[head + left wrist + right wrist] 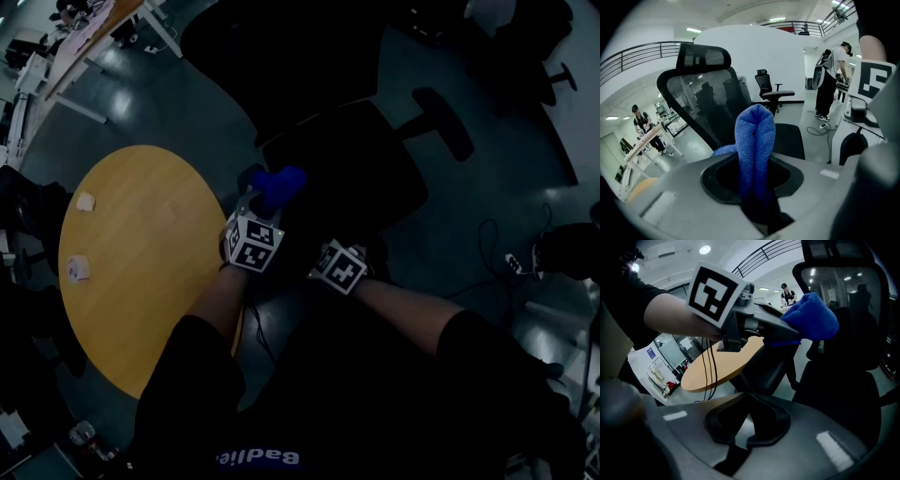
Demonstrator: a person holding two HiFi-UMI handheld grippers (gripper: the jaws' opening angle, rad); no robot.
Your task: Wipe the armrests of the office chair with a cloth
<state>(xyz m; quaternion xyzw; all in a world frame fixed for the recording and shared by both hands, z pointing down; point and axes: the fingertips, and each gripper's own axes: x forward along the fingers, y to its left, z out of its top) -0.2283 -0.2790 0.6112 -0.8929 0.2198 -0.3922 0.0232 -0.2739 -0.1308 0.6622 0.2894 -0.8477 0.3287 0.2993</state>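
**Left hand-held gripper clamped on the blue cloth at the chair's left side; right hand-held gripper empty**

The left hand-held gripper (753, 180) has its jaws closed on the blue cloth (755, 140). The cloth stands up folded between them, in front of the mesh back of the black office chair (701, 101). In the head view the cloth (277, 185) sits at the left edge of the chair seat (361, 164), just beside the round yellow worktop (131, 244). That view is too dark to show whether the cloth touches the chair. The chair's far armrest (443, 123) is well apart from both tools. The right hand-held gripper (749, 397) has its jaws together at the tips with nothing between them. It is held near the left one, and its view shows the cloth (809, 317) against the chair back. Two small white items (82, 234) lie on the worktop.
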